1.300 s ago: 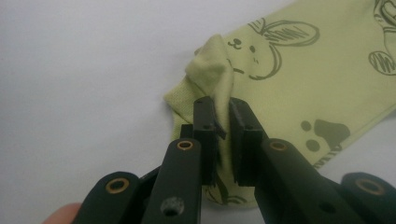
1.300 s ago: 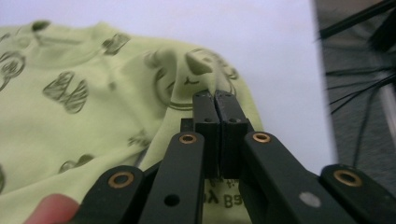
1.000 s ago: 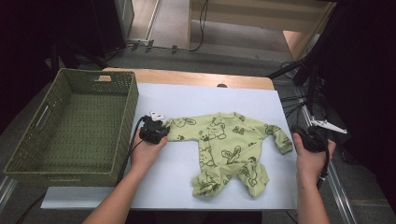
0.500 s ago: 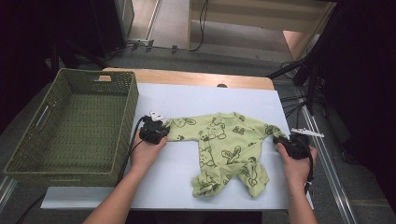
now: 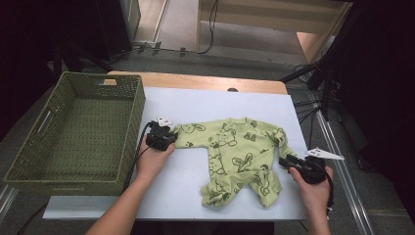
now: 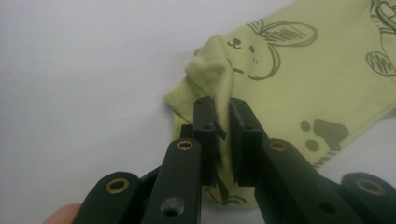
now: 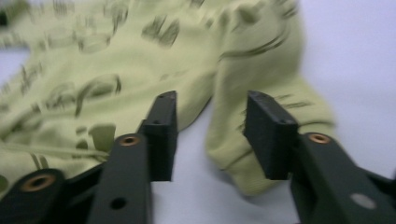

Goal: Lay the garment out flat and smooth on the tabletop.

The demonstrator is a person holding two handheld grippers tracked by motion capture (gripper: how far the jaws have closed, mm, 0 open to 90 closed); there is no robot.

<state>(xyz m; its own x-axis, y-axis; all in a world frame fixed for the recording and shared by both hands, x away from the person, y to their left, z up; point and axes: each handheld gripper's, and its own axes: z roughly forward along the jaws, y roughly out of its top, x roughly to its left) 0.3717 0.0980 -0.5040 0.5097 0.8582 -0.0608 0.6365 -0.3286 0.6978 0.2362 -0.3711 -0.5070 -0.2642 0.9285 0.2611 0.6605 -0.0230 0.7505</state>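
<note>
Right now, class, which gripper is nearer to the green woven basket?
Left. The left gripper is just beside the basket, pinching a sleeve cuff of the baby suit. The right gripper is across the table, at the suit's other sleeve.

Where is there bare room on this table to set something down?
The white mat is bare behind the baby romper, and in front between the left hand and the romper's legs. The green basket has room. It is crowded around the sleeves.
</note>
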